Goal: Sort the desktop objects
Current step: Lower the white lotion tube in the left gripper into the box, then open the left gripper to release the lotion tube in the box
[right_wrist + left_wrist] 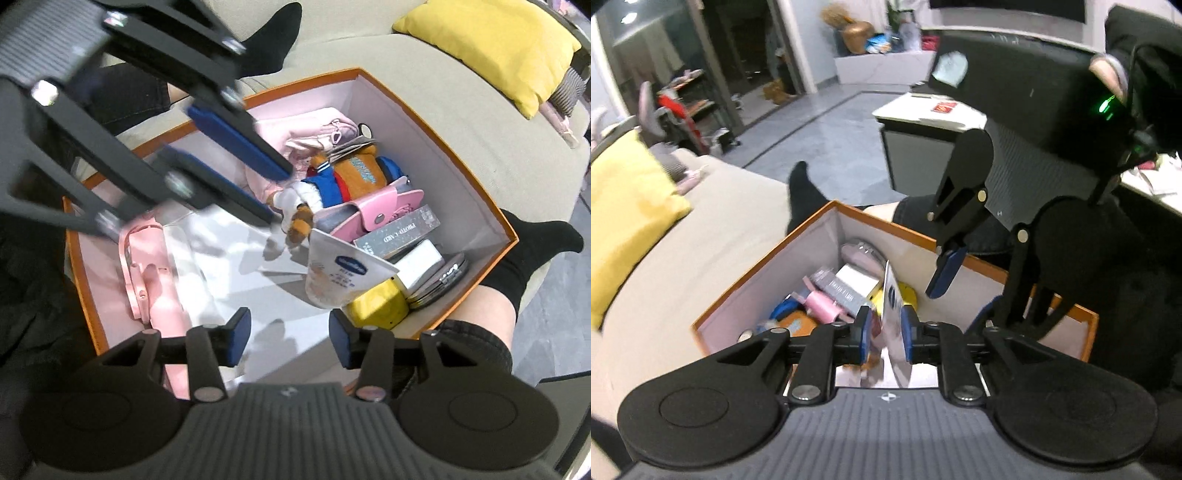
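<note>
An orange-rimmed box (886, 221) with white walls sits on a beige sofa and holds several objects. In the left wrist view a white tube (892, 317) with a blue logo stands between the blue pads of my left gripper (884, 334), touching the right pad, with a gap on the left. In the right wrist view the tube (340, 273) stands in the box, leaning on a yellow object (380, 306). My left gripper (280, 195) is seen there over the box, apart from the tube. My right gripper (290, 339) is open and empty above the box's near side.
The box (480, 192) also holds a plush toy (347, 177), a pink pouch (376, 214), a silver photo-card box (399, 232), a white box (421, 262), a round mirror (443, 280) and a pink stick (155, 288). A yellow cushion (491, 40) and the person's black-socked legs (524, 254) lie around it.
</note>
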Tool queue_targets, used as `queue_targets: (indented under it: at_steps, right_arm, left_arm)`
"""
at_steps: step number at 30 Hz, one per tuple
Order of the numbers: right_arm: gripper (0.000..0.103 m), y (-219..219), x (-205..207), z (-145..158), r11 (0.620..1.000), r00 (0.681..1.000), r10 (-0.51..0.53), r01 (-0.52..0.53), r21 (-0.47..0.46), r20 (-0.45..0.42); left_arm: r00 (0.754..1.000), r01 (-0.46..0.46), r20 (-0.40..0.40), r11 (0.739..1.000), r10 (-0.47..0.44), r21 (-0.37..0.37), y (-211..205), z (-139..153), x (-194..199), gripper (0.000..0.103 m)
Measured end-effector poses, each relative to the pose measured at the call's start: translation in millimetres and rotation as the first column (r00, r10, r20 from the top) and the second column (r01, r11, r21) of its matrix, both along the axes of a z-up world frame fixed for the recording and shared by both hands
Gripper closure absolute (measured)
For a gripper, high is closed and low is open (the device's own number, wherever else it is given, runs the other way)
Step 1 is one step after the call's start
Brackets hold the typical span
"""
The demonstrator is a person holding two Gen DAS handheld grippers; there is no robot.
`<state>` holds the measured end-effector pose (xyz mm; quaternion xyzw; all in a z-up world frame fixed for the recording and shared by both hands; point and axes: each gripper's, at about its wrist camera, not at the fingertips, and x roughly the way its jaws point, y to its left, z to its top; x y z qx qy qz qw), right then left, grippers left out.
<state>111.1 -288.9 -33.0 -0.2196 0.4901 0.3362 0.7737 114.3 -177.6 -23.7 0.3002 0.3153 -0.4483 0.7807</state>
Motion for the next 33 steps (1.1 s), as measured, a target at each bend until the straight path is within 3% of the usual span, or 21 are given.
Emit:
queue_targets:
  at_steps: [6,12,14,15,20,26,33]
  right_arm:
    - [0.050,11,-22,5,0.996,0.996,-0.083,0.084,-0.021,0.041]
    - [0.046,21,-48,25,0.985,0.979,-0.167,0.163,0.050,0.114]
    - [0.043,24,-57,34,0.975,0.966,-0.214,0.203,0.087,0.145]
    - [0.040,26,-61,39,0.969,0.957,-0.239,0.225,0.104,0.161]
    - [0.034,41,-82,54,0.938,0.908,-0.339,0.307,0.160,0.245]
    - [0.023,57,-104,60,0.904,0.847,-0.419,0.356,0.237,0.327]
    - [0.016,69,-117,54,0.829,0.748,-0.552,0.445,0.338,0.369]
  left_arm:
    - [0.993,-0.114,0.024,0.990,0.117,-0.083,38,24,-30,0.073]
    - [0.970,-0.234,0.017,0.949,0.243,-0.210,73,46,-52,0.067]
    - [0.959,-0.268,0.014,0.927,0.282,-0.262,83,52,-60,0.053]
    - [0.952,-0.287,0.016,0.913,0.305,-0.291,88,54,-64,0.040]
    - [0.913,-0.376,-0.001,0.840,0.408,-0.390,108,55,-78,0.032]
    - [0.836,-0.470,0.021,0.734,0.549,-0.491,126,51,-93,0.014]
    - [0.745,-0.561,0.035,0.654,0.666,-0.508,134,43,-100,0.013]
